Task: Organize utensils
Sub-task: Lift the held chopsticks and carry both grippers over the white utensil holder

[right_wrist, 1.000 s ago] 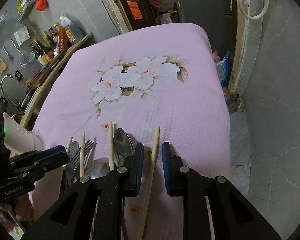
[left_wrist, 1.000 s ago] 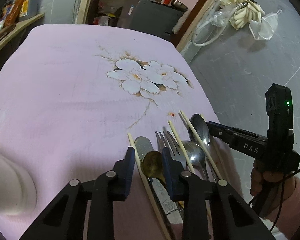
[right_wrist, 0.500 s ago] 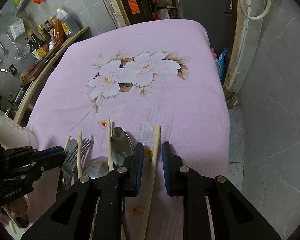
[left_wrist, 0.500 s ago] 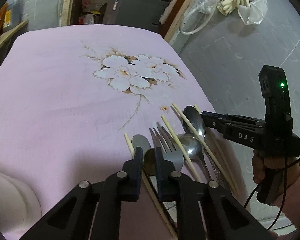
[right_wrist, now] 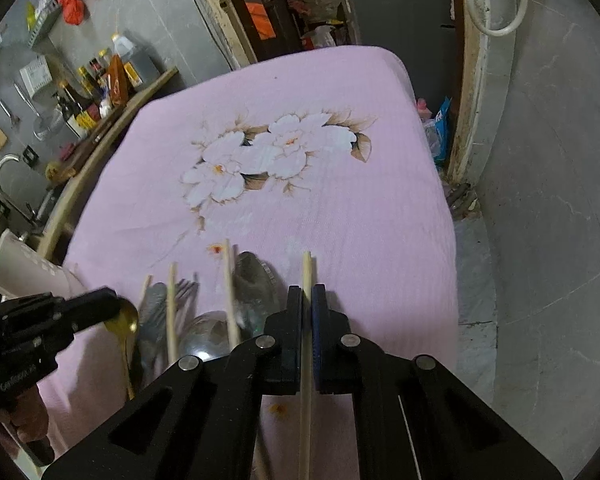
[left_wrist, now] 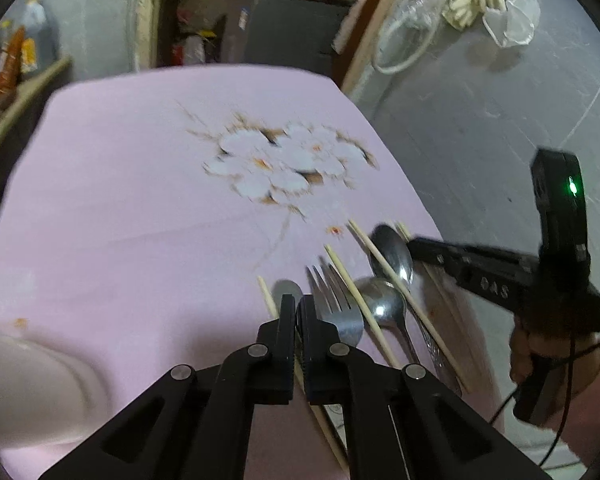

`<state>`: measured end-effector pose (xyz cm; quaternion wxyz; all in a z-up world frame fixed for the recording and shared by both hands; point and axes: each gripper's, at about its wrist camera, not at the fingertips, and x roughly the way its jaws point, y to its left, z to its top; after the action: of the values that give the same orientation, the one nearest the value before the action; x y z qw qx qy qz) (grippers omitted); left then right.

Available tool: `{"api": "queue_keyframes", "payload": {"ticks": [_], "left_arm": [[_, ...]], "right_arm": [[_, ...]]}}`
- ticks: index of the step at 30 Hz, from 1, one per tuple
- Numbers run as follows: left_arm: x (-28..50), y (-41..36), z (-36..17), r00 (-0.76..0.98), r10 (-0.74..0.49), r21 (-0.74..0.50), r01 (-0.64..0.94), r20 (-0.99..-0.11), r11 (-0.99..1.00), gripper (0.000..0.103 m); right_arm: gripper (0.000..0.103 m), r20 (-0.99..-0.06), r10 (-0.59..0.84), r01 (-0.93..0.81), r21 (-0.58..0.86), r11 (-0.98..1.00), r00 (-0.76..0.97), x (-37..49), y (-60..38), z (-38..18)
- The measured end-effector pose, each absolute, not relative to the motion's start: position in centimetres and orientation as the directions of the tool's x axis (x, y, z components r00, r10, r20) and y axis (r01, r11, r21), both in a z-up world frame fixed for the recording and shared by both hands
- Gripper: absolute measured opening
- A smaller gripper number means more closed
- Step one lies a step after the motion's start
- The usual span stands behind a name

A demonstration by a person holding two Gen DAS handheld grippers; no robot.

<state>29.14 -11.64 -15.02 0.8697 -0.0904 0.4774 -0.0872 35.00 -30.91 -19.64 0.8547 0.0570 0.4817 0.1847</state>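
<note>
Utensils lie in a pile at the near edge of the pink flowered cloth (left_wrist: 140,208): a fork (left_wrist: 334,300), two steel spoons (left_wrist: 384,304), a knife and several wooden chopsticks (left_wrist: 352,284). My left gripper (left_wrist: 297,310) is shut on a small gold spoon (right_wrist: 125,320), lifted off the pile; its bowl shows at the fingertips in the right wrist view. My right gripper (right_wrist: 307,300) is shut on one chopstick (right_wrist: 306,344) at the right end of the pile.
A white ribbed holder (right_wrist: 24,272) stands at the near left of the cloth, also a pale blur in the left wrist view (left_wrist: 28,376). A counter with bottles (right_wrist: 96,88) runs along the left. Bare floor (right_wrist: 548,240) drops off to the right.
Both grippers have closed: the left on the gold spoon, which it has lifted, and the right on the rightmost chopstick. The left view is blurred by motion.
</note>
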Motion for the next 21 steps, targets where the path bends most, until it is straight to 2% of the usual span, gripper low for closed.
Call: {"api": "queue_keyframes", "payload": {"ticks": [3,6,13,21], "left_arm": [[28.1,-11.2,-13.2,0.59,-0.174,-0.194,0.029,-0.789,0.981,0.003],[26.8,-10.4,-11.1,0.654,-0.131,-0.18,-0.007,-0.745,0.984,0.003],[24.4,-8.8,-6.3,0.762,-0.076,-0.167,-0.043,-0.643,0.985,0.003],[23.1,-3.9,0.1,0.825,-0.09,-0.189,-0.021,-0.558,0.982,0.003]], "right_arm": [[0.004,-0.742,0.411,-0.246,0.329,0.912,0.53,33.5,-31.5,-18.0],[0.004,-0.63,0.469,-0.233,0.424,0.875,0.619,31.3,-32.5,-15.7],[0.004,-0.416,0.519,-0.262,0.533,0.804,0.747,27.9,-31.8,-10.3],[0.004,-0.175,0.522,-0.367,0.528,0.765,0.835,25.4,-25.3,-2.8]]}}
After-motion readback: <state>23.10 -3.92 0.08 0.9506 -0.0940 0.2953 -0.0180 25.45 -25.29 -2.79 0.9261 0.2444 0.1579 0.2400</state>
